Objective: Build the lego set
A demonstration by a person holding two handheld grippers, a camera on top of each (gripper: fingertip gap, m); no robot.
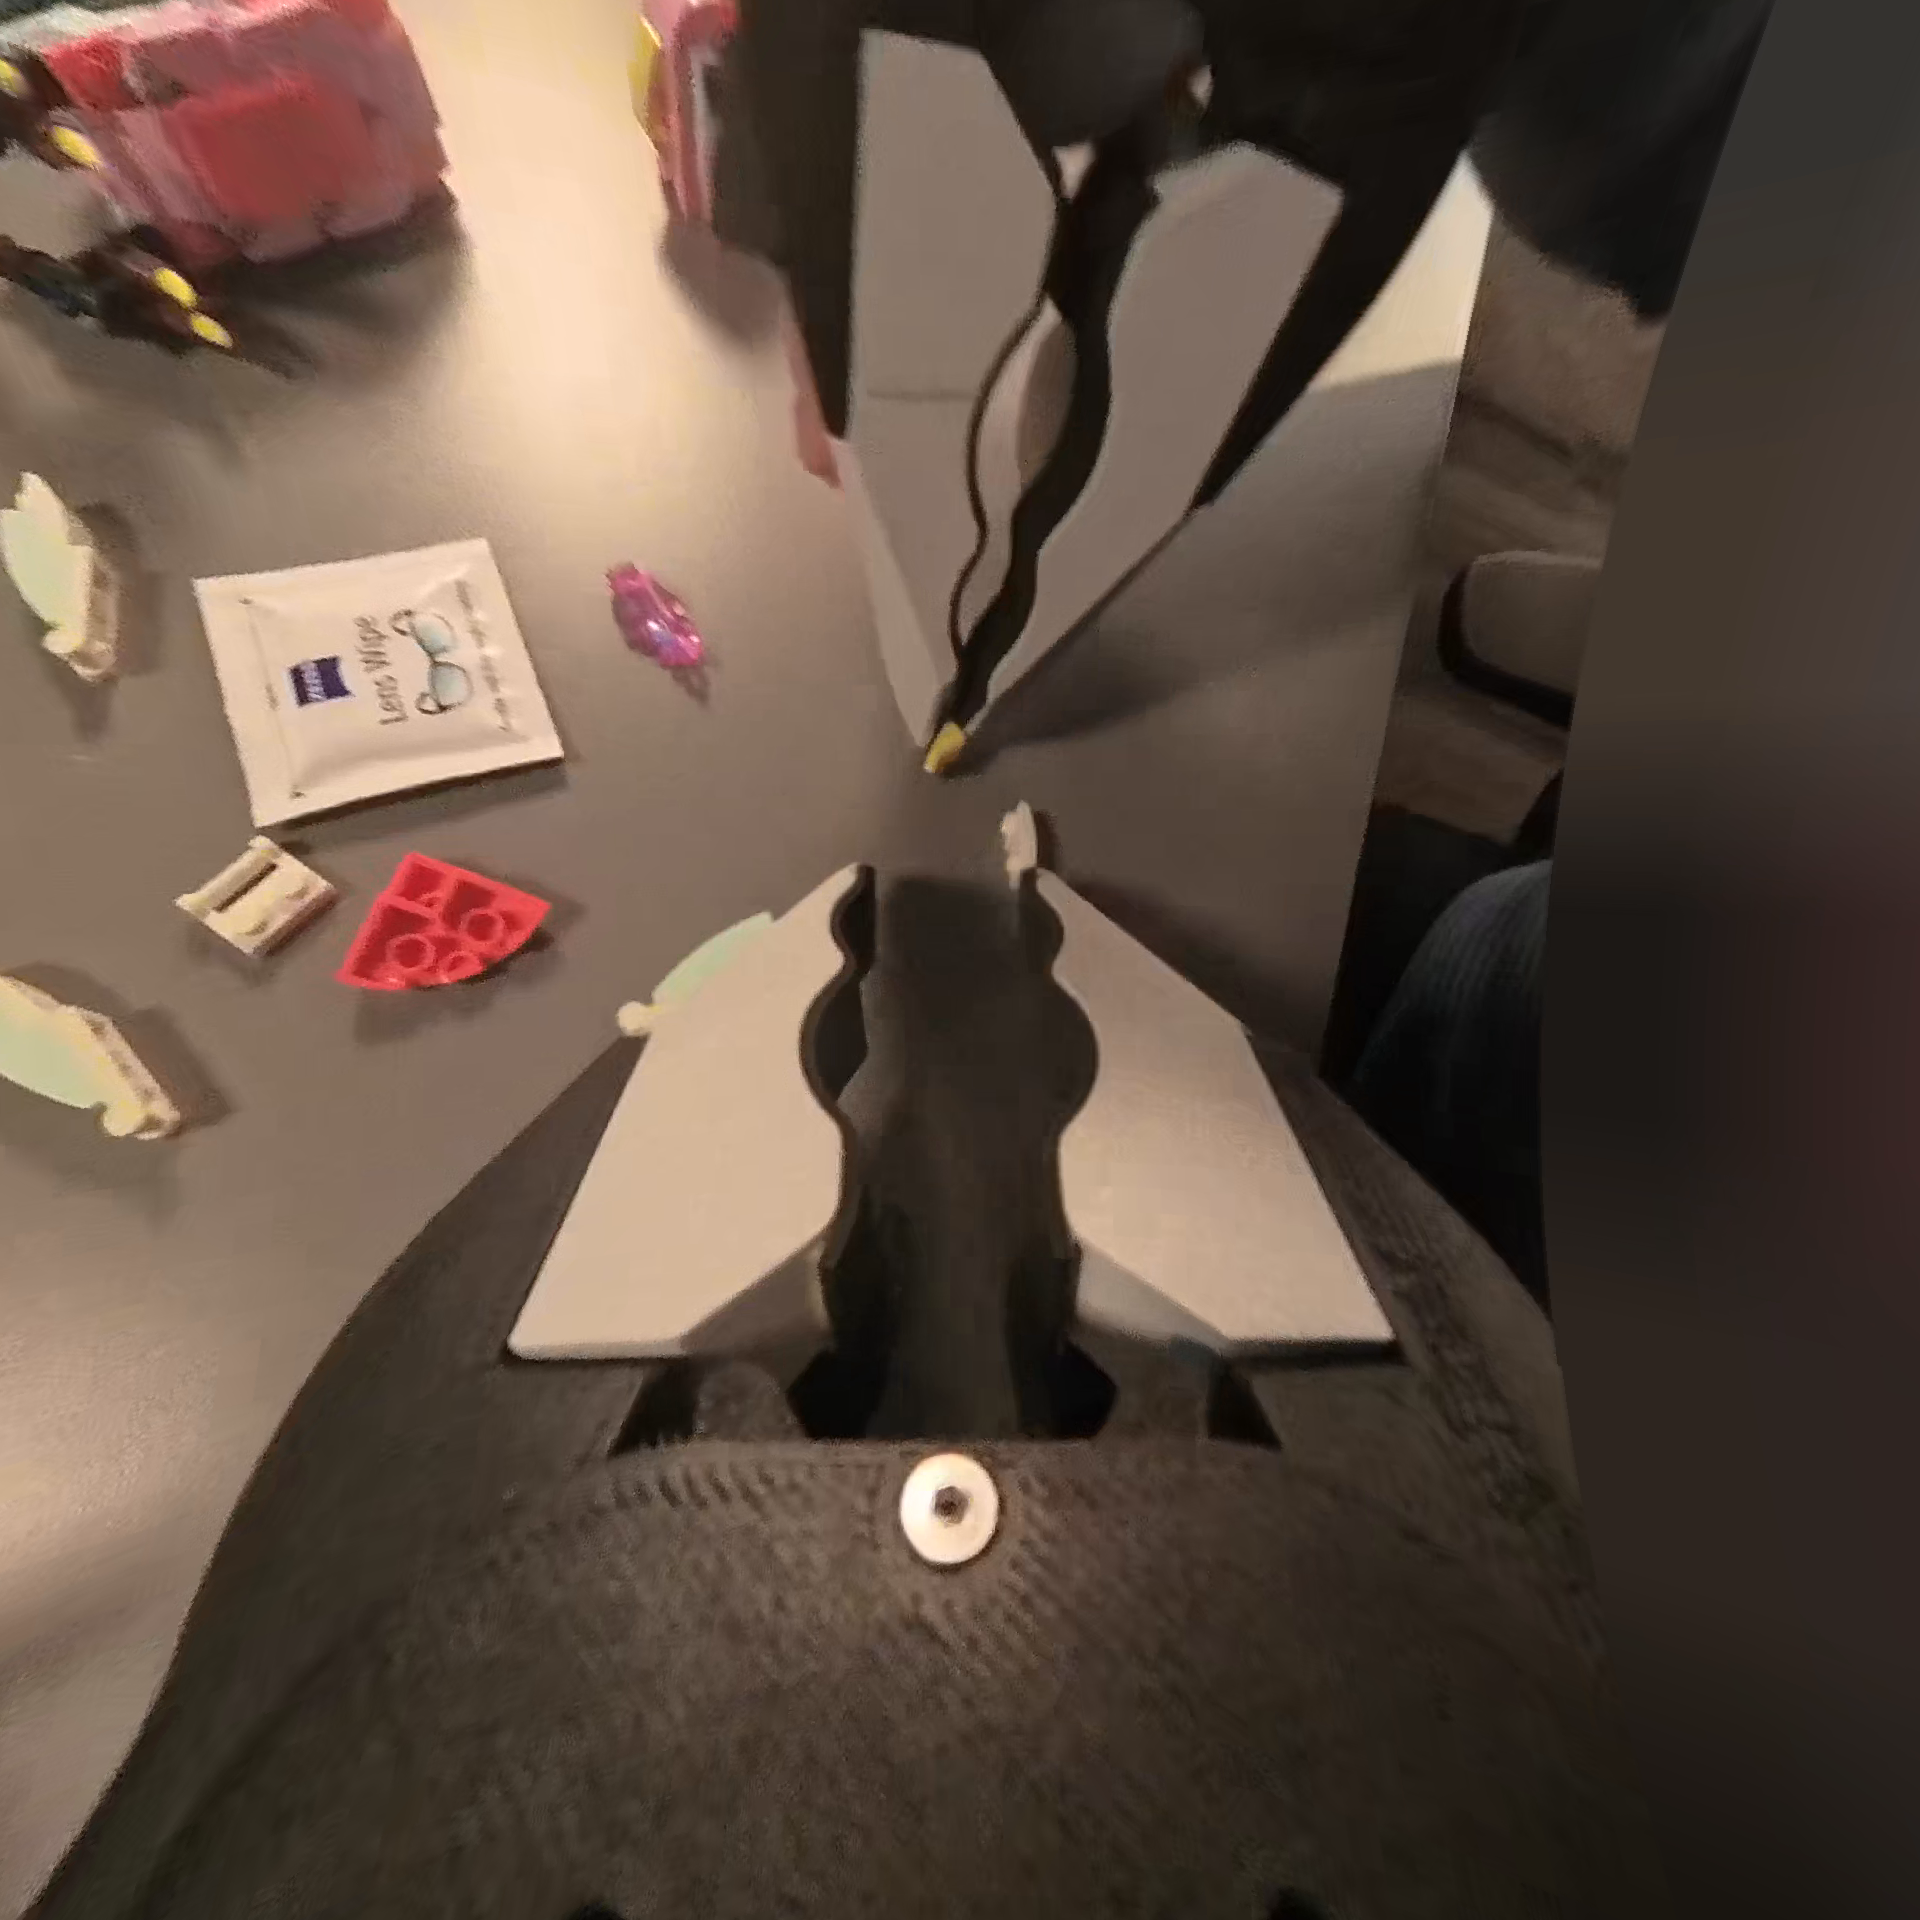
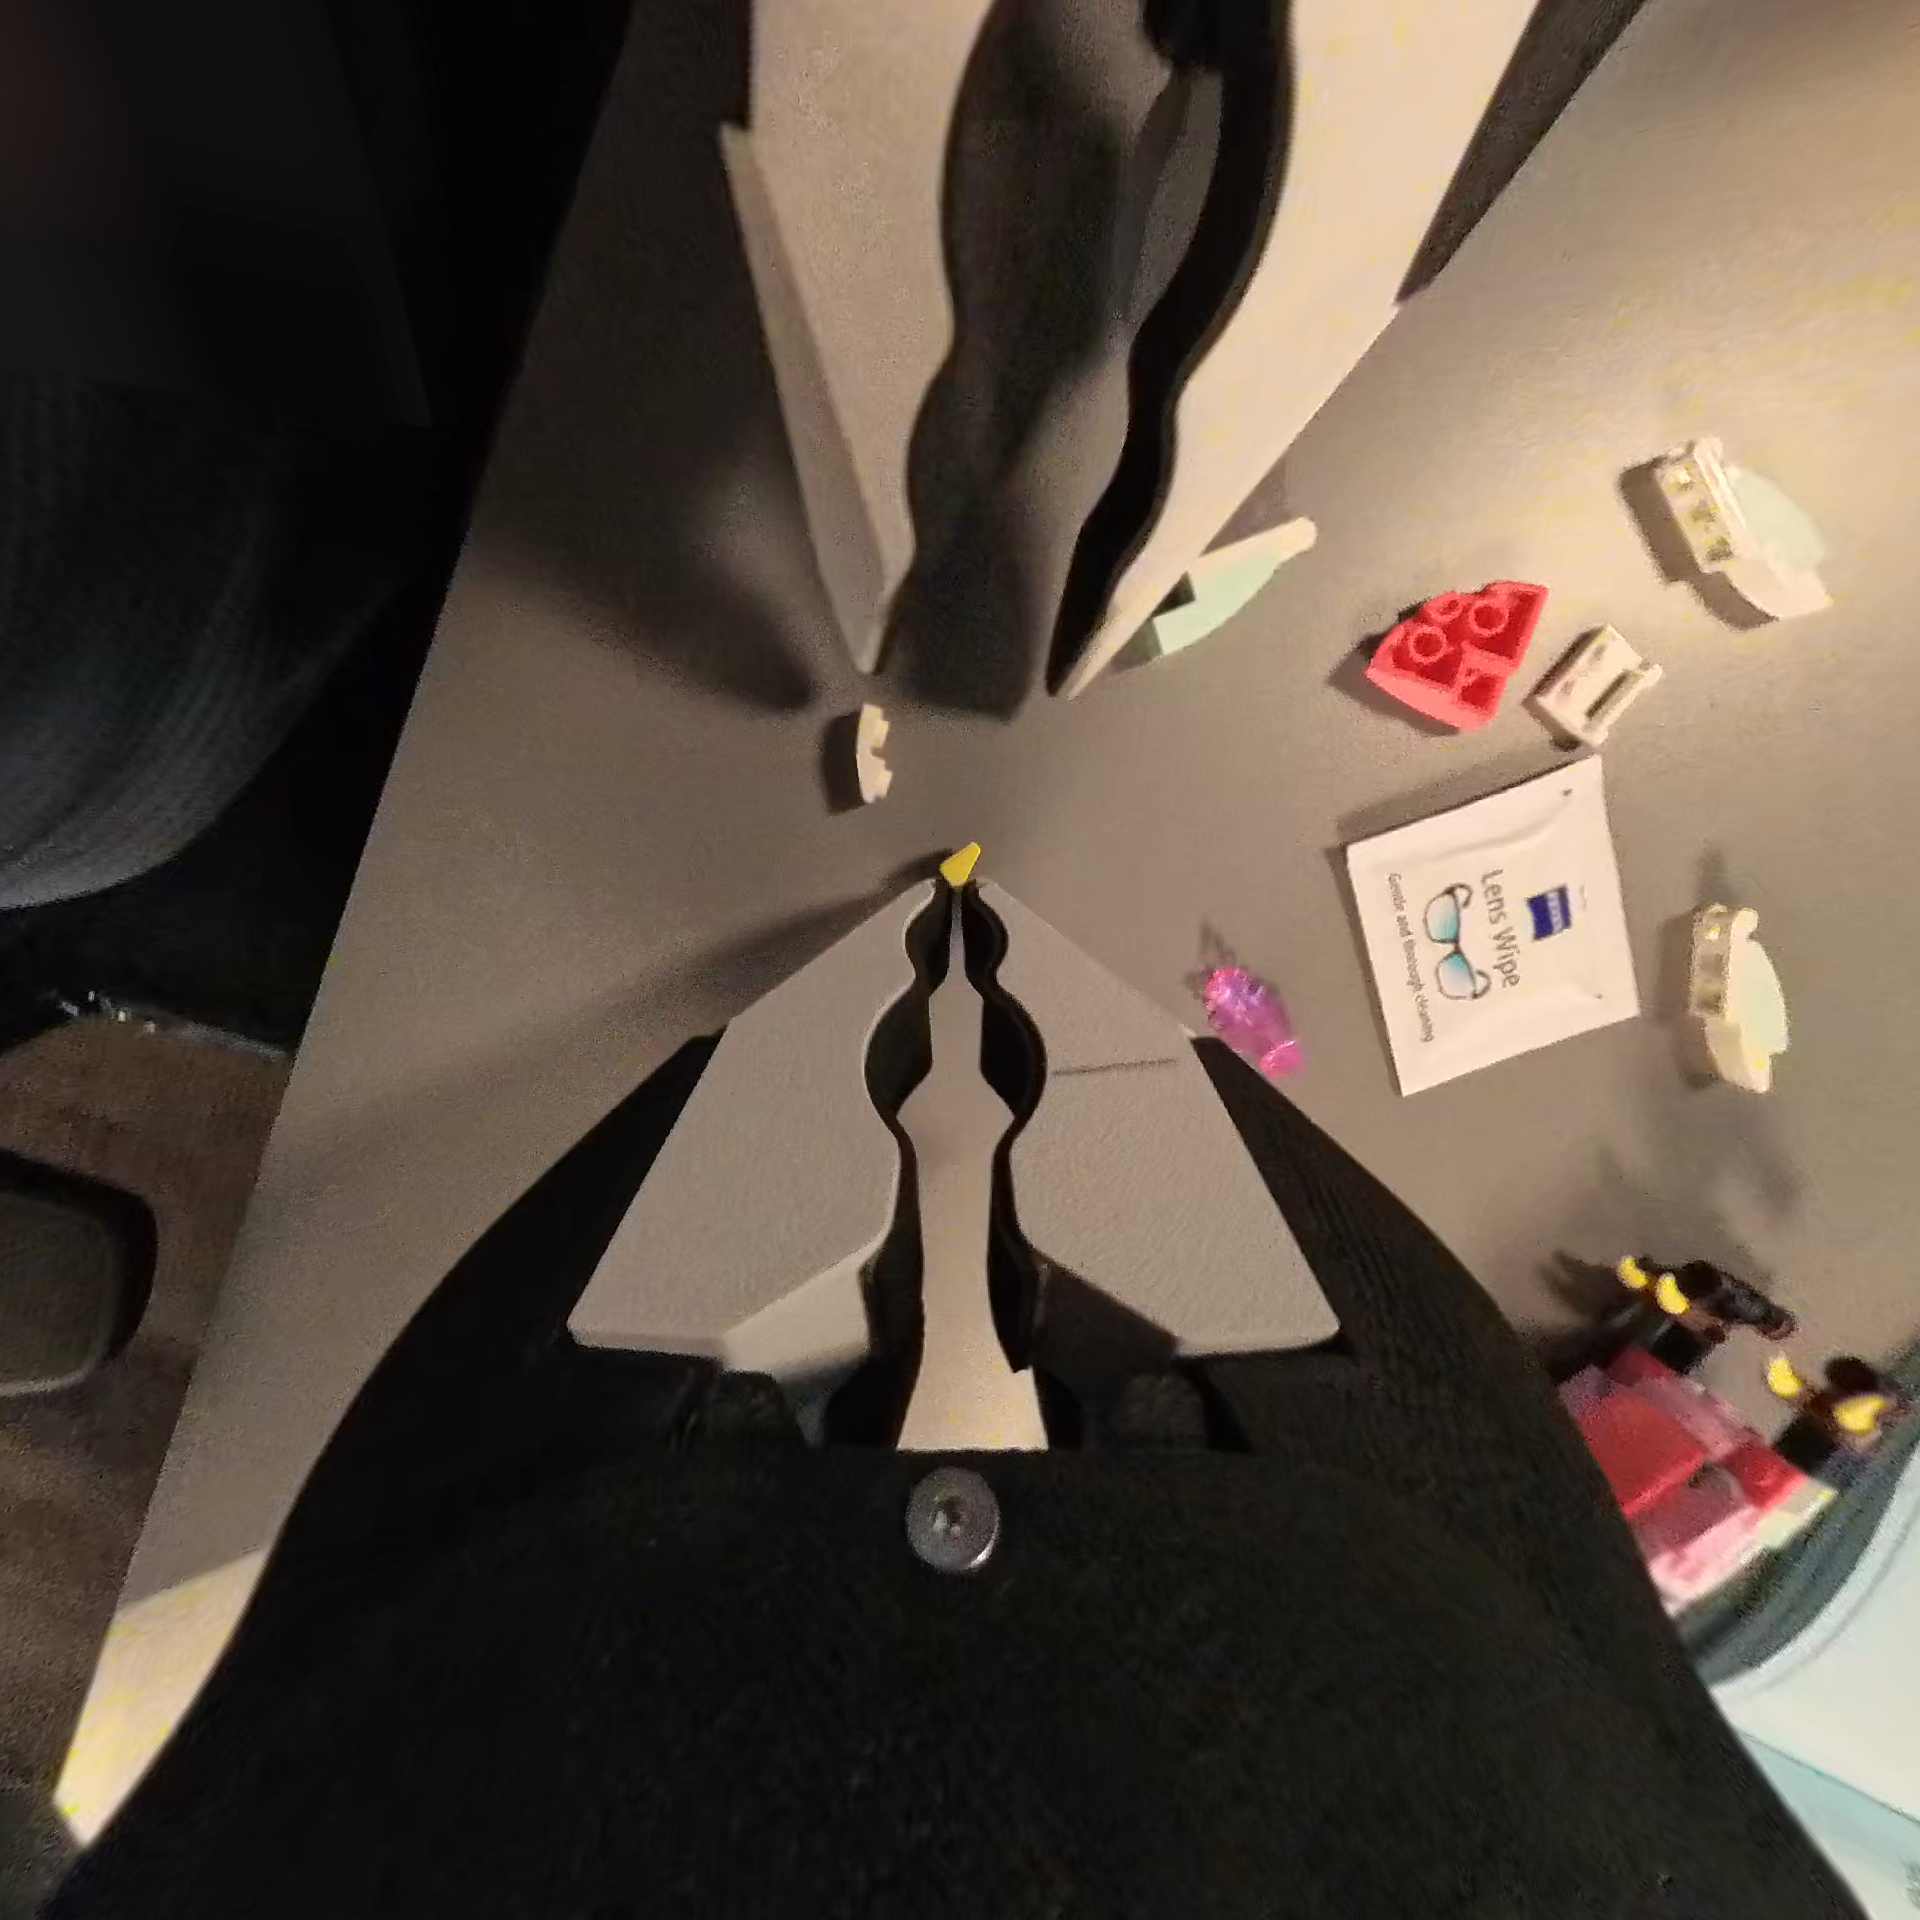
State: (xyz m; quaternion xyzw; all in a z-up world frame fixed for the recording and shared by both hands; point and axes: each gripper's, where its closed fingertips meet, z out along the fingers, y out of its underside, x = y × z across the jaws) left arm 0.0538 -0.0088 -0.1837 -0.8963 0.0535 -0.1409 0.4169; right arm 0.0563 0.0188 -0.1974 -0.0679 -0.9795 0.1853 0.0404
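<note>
My right gripper (image 2: 956, 896) is shut on a tiny yellow piece (image 2: 958, 864) that pokes out past its fingertips, low over the grey table (image 2: 623, 883). The left wrist view shows the same gripper (image 1: 951, 727) and yellow piece (image 1: 945, 746). My left gripper (image 1: 951, 878) faces it tip to tip with its jaws open and nothing between them; it also shows in the right wrist view (image 2: 961, 675). A small white notched piece (image 1: 1018, 842) lies on the table just off one left fingertip; the right wrist view (image 2: 868, 753) shows it apart from that finger.
A white sachet (image 1: 379, 675), a red wedge brick (image 1: 442, 925), a pink clear piece (image 1: 655, 615), a small white brick (image 1: 255, 894) and pale green-and-white pieces (image 1: 83, 1060) lie to one side. A pink and red brick build (image 1: 239, 135) stands farther off. The table edge (image 1: 1392, 727) is close. Left and right tips are no more than a few centimetres apart.
</note>
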